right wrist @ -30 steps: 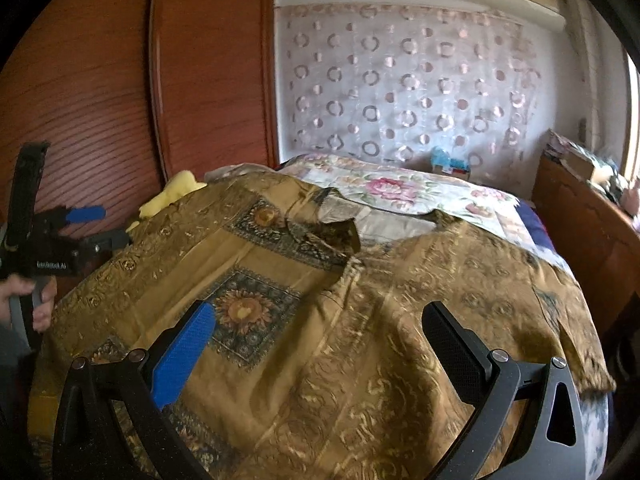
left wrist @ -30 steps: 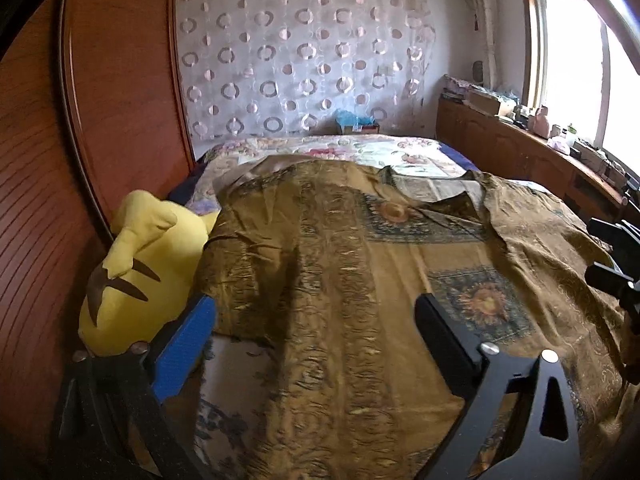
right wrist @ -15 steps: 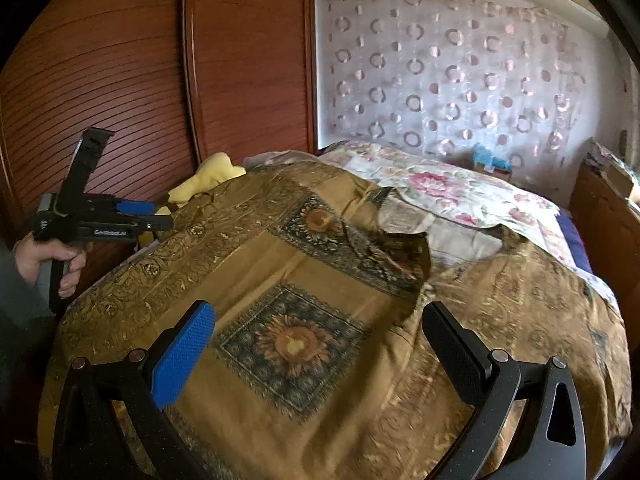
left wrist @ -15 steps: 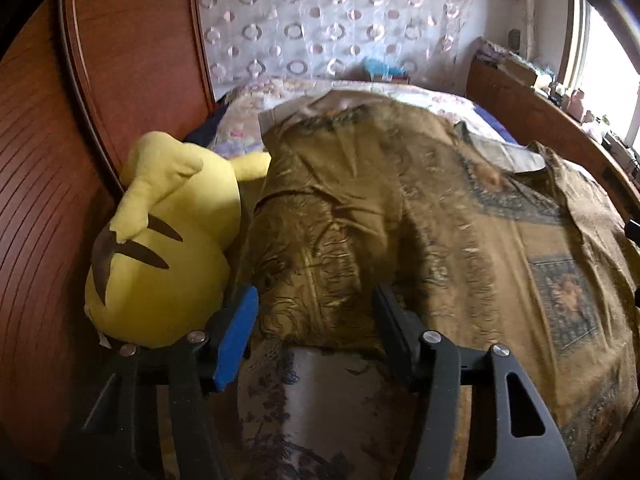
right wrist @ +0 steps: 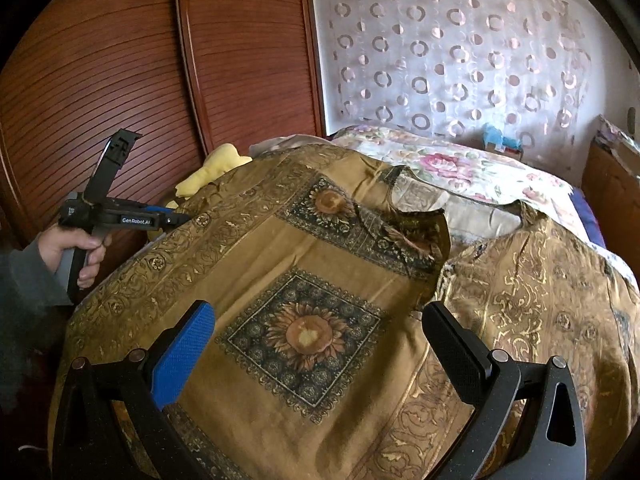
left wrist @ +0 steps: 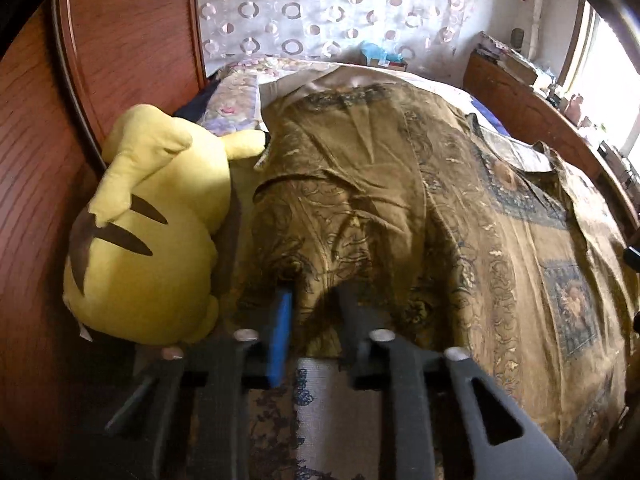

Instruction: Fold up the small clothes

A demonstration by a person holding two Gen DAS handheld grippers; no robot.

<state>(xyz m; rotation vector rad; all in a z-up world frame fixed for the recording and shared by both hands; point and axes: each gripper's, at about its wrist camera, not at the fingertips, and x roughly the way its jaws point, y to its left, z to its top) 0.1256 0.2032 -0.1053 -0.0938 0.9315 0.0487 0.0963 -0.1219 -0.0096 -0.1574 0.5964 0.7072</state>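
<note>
A gold-brown patterned shirt [left wrist: 400, 200] lies spread flat on the bed; it also shows in the right wrist view [right wrist: 304, 280] with sunflower squares down its front. My left gripper [left wrist: 316, 300] is closed on the hem of the shirt's left sleeve, with cloth pinched between the blue and black fingers. The same gripper shows in the right wrist view [right wrist: 176, 220], held by a hand at the shirt's left edge. My right gripper [right wrist: 316, 340] is wide open and empty, hovering over the shirt's front.
A yellow plush toy [left wrist: 148, 232] lies left of the shirt against the red-brown wooden wardrobe [left wrist: 40, 140]. A floral bedspread [right wrist: 460, 164] lies beyond the collar. A wooden sideboard [left wrist: 540, 112] with clutter runs along the right, under the window.
My left gripper swung left and down to the sleeve hem and closed on it. My right gripper shifted left over the shirt front and stayed open.
</note>
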